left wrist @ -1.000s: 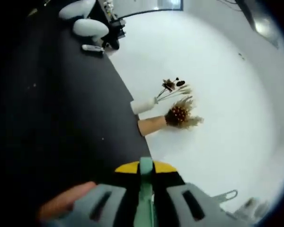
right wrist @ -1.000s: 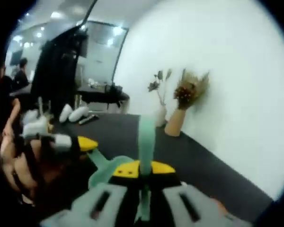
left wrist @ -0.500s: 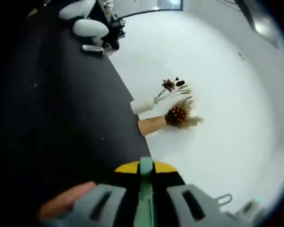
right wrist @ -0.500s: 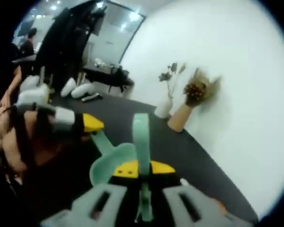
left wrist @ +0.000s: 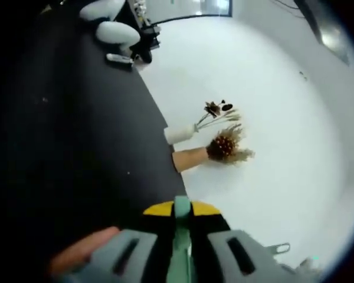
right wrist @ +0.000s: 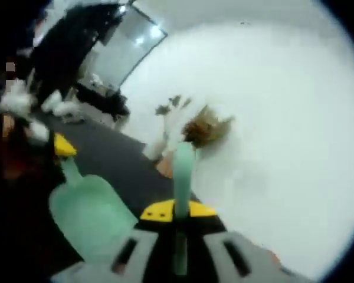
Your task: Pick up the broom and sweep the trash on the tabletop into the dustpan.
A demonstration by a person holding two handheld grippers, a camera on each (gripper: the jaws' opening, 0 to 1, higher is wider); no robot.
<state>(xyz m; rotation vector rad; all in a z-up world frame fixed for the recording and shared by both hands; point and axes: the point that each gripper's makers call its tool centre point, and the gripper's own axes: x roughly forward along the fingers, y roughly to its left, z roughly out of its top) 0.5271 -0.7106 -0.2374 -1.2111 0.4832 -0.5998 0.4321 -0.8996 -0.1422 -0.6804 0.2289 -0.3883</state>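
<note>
Left gripper view: 1 black tabletop [left wrist: 76, 147], 2 vases [left wrist: 189, 147] with dried flowers against the white wall, left gripper [left wrist: 182, 221] clamped on a green handle [left wrist: 181, 247].

Right gripper view: 1 green dustpan [right wrist: 91, 215] at left, near; right gripper [right wrist: 180, 221] clamped on the broom handle [right wrist: 183, 177]. No legible writing.

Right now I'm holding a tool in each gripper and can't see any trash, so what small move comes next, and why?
Probably tip both grippers down toward the black tabletop. The right gripper grips the broom handle, raised toward the wall, and the dustpan hangs beside it in the other gripper.
</note>
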